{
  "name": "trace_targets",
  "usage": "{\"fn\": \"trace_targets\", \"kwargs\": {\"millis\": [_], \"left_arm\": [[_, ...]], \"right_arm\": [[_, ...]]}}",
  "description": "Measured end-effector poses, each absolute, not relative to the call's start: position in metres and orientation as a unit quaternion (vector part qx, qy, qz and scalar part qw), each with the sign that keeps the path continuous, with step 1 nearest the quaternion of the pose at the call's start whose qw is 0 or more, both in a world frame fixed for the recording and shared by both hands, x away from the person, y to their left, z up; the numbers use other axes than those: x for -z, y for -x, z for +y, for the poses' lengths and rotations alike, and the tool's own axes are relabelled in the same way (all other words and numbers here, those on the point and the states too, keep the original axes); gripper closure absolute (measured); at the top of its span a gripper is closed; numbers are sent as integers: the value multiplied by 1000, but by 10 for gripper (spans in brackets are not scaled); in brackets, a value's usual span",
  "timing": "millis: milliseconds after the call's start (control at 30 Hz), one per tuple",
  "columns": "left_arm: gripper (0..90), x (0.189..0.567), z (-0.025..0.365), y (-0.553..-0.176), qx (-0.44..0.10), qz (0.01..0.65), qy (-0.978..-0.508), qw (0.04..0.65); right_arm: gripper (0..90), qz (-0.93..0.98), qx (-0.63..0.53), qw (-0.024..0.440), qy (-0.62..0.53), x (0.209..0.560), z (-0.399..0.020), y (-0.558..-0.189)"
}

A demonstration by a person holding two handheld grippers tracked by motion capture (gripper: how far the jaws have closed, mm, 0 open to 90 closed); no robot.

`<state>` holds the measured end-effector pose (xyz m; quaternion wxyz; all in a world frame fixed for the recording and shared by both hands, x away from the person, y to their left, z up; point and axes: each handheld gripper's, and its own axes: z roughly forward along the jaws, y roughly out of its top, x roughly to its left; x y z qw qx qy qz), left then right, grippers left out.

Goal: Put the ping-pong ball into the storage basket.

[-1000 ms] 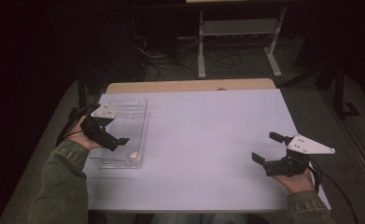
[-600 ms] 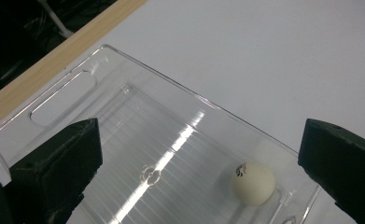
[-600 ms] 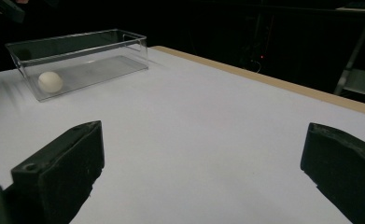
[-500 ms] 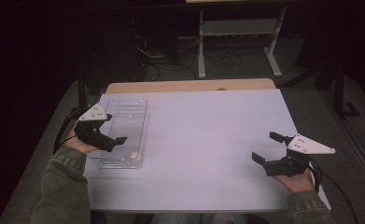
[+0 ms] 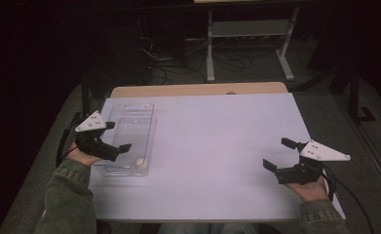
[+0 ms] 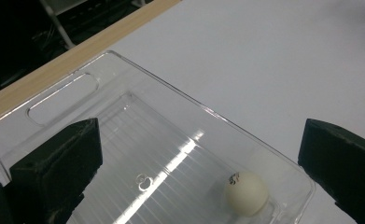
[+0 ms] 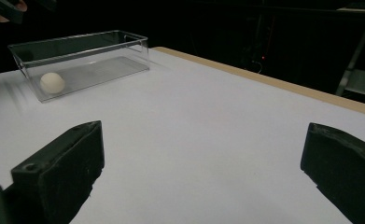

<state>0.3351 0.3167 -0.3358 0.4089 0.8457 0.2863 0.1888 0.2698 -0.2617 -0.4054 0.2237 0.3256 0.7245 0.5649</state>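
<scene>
At the table's left edge: ball (image 6: 246, 192) in the clear box (image 5: 111, 169).
Left gripper (image 5: 120, 136) hovers above, jaws spread to grab it; right gripper (image 5: 280, 153) waits apart, also open.

White tabletop (image 5: 217, 146), wooden far edge (image 5: 198, 89), metal shelf frame (image 5: 246, 34) behind, tangled cables (image 5: 154, 48) on dark floor

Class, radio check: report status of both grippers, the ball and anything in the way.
Left gripper open, over the clear bin. Right gripper open, empty, by the table's right edge. Ball lies in bin's near corner. Nothing in the way.
</scene>
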Motion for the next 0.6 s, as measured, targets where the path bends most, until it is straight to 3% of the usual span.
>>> {"fn": "trace_targets", "kwargs": {"millis": [600], "left_arm": [[0,351,333,-323,-201,320,-802,463]], "right_arm": [[0,724,-565,225,-325,405,-262,-270]]}}
